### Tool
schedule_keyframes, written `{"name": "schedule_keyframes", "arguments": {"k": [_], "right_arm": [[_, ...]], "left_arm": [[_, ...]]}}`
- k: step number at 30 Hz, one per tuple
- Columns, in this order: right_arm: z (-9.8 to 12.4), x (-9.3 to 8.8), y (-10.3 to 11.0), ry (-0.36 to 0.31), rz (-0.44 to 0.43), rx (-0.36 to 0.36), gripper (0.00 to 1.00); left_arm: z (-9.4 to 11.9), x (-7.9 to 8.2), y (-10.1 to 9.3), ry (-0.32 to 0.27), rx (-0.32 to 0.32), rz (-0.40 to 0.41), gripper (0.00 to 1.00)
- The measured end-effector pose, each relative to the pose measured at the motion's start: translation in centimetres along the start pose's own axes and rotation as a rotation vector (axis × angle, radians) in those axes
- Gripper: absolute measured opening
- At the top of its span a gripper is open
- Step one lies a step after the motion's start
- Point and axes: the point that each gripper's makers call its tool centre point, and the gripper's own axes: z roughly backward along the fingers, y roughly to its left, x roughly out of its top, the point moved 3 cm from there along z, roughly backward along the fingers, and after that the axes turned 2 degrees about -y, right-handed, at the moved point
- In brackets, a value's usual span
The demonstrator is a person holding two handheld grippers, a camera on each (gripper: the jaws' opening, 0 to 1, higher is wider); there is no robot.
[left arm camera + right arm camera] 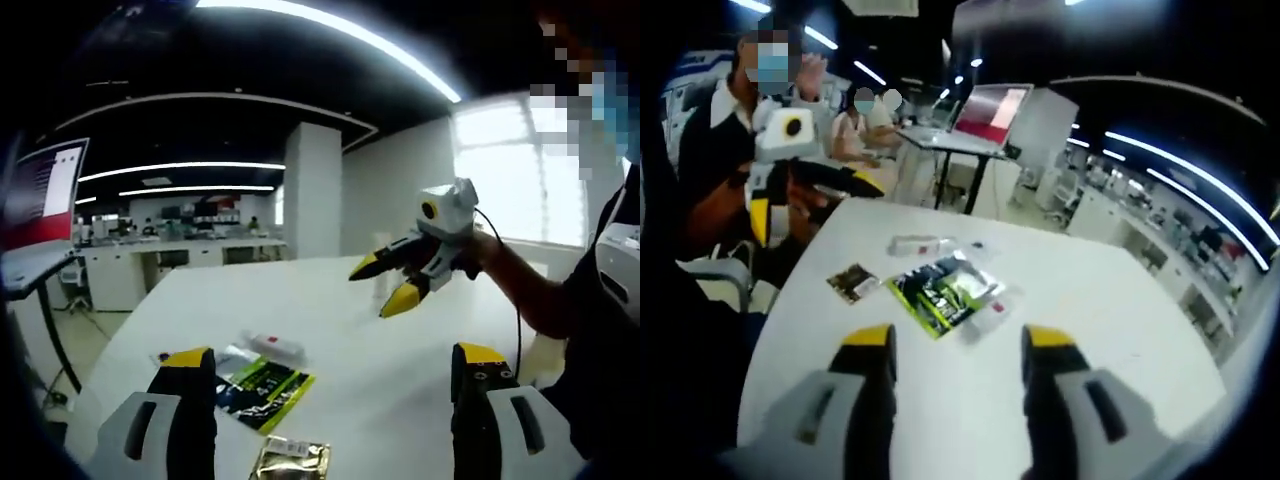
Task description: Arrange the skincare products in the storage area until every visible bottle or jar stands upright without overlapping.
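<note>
green sachet (262,388) on table (400,400) (both grippers parted, empty)

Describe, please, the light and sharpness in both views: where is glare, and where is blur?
Left gripper view: the bright window washes out and the ceiling light strip glares; the white table stays fairly sharp. Right gripper view: softer overall, and the green-black flat sachet looks smeared.

Three packets (945,290) lie together on the table (1120,330), near one edge.

White table (400,370), green-black sachet (263,390), gold sachet (290,460), clear small packet (275,347)
</note>
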Motion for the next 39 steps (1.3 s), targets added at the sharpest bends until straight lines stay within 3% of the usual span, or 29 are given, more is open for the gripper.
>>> {"name": "schedule_keyframes", "arguments": {"k": [23,39], "right_arm": [[-4.7,-2.0,-0.5,0.022,-0.130,-0.019,0.41],[-7.8,-3.4,-2.1,0.042,-0.211,-0.040,0.36]], "left_arm": [[-0.6,-1.4,0.5,0.012,-0.023,0.040,0.99],[-0.5,-2.4,1.3,0.007,-0.029,0.084,0.98]]}}
